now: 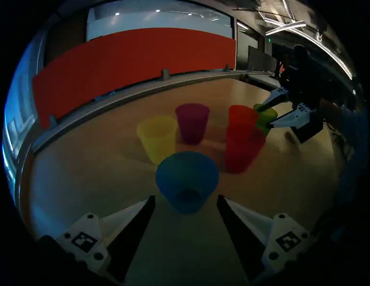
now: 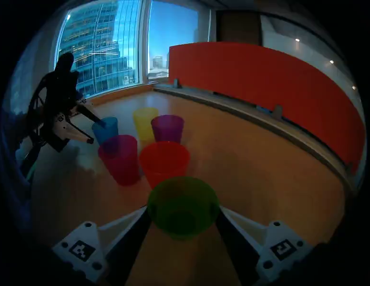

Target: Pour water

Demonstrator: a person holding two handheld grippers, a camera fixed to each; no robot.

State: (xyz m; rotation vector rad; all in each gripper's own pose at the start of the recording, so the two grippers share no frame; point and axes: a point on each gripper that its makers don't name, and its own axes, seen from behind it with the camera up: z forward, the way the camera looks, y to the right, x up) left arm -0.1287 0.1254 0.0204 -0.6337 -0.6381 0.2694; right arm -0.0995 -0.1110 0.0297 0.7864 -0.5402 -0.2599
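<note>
A blue cup [image 1: 187,181] stands on the wooden table [image 1: 89,167], just ahead of and between the tips of my left gripper [image 1: 186,199]. Its jaws are spread wide, with a gap on each side of the cup. A green cup [image 2: 182,207] sits between the fingers of my right gripper [image 2: 183,212], and its rim covers both tips. Those jaws are just as wide apart. In the left gripper view the right gripper [image 1: 274,110] and the green cup [image 1: 266,117] are at the far right. In the right gripper view the left gripper [image 2: 92,126] reaches the blue cup [image 2: 105,129].
Between the two grippers stand a yellow cup [image 1: 158,138], a purple cup [image 1: 192,123] and two red cups [image 1: 242,143]. A magenta cup [image 2: 119,158] stands near the blue one. A red partition [image 1: 132,62] runs along the table's far edge. A person [image 2: 58,100] stands by the windows.
</note>
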